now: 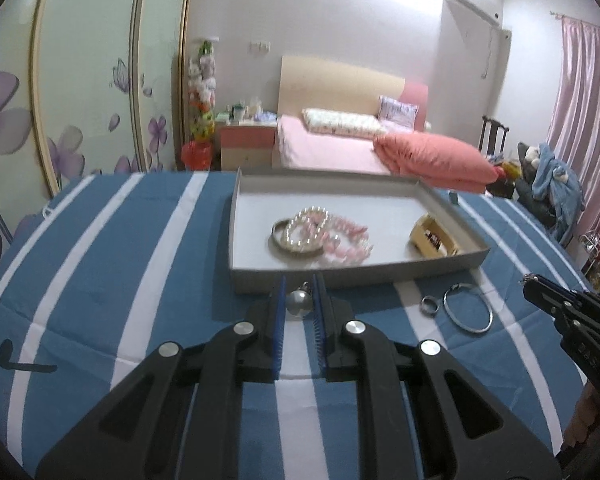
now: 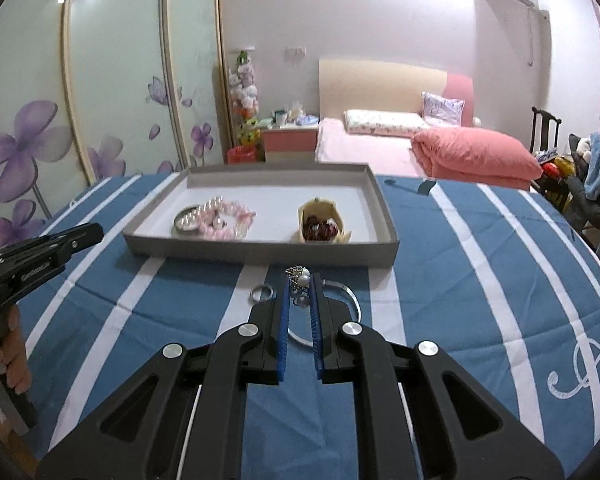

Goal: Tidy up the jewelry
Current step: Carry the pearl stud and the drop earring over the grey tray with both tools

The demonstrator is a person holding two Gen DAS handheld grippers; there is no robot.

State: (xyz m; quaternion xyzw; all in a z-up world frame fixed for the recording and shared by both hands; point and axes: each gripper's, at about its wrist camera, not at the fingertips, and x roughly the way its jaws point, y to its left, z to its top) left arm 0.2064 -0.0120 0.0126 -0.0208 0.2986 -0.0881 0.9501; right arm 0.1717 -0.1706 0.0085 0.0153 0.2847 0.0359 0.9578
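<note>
Grey tray [image 1: 256, 280] is the anchor here. Just in front of it the left gripper [image 1: 299, 300] is pinched nearly shut on a silver ball pendant [image 1: 298, 303], and the right gripper [image 2: 301, 290] is clamped on a pearl earring piece [image 2: 302, 280]. Ring [image 2: 261, 294] and bangle [image 1: 467, 313] lie on the blue striped cloth [image 2: 439, 280] beside the tray. Bracelets [image 1: 319, 232] sit inside it. Pink bed [image 1: 331, 148] behind.

We can read no clear text. The left gripper [image 2: 96, 232], seen from the right wrist view, bears small white lettering on its side, too blurred to make out. The striped cloth [image 2: 499, 320] carries a white embroidered flourish, perhaps a letter.
</note>
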